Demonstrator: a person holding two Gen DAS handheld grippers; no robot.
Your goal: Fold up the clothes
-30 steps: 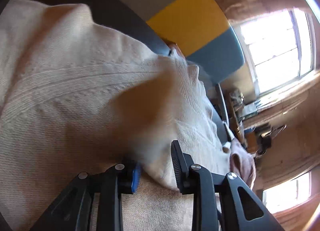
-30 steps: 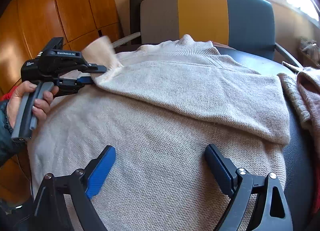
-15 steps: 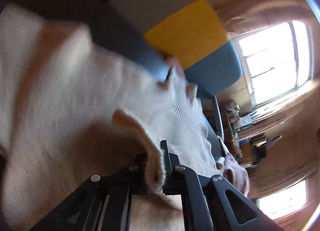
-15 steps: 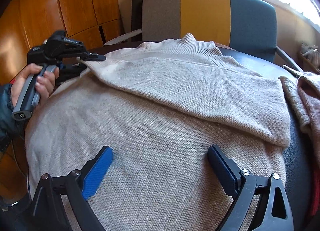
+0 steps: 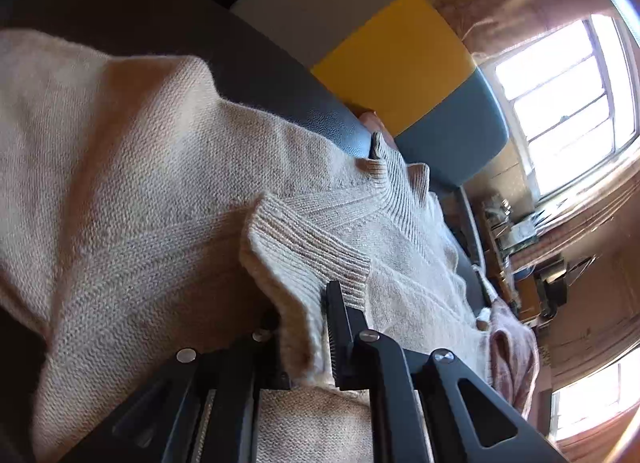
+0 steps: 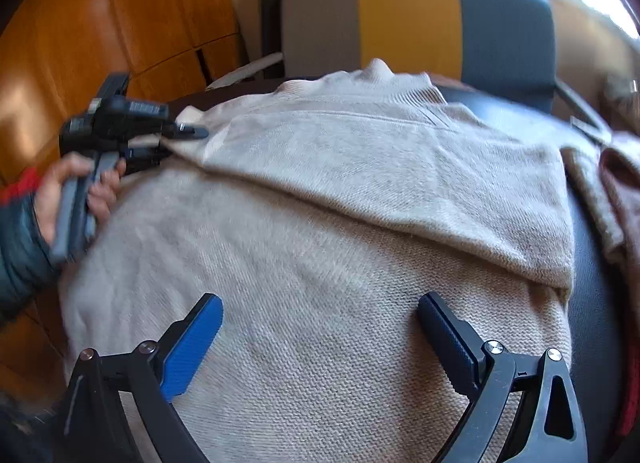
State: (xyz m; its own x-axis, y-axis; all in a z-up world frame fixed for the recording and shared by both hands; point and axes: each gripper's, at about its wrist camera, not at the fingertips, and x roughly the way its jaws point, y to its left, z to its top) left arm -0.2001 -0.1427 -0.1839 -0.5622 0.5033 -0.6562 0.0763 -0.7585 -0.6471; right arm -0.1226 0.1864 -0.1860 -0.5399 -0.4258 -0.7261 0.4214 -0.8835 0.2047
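A beige knit sweater (image 6: 320, 263) lies spread on a dark round table (image 6: 588, 303), with one sleeve (image 6: 400, 167) folded across its chest. My left gripper (image 5: 304, 327) is shut on the ribbed sleeve cuff (image 5: 304, 259) at the sweater's left shoulder; it also shows in the right wrist view (image 6: 176, 139), held by a hand. My right gripper (image 6: 320, 327) is open and empty, just above the sweater's lower body. The ribbed collar (image 5: 396, 167) lies toward the chair.
A chair (image 6: 408, 19) with grey, yellow and blue back panels stands behind the table. Another pinkish-beige garment (image 6: 612, 191) lies at the table's right edge. Wooden panelling (image 6: 100, 23) is on the left. Bright windows (image 5: 568, 103) are beyond the chair.
My left gripper has closed on the sleeve cuff and pulled it out toward the sweater's left edge. My right gripper stayed open over the lower body, shifting slightly.
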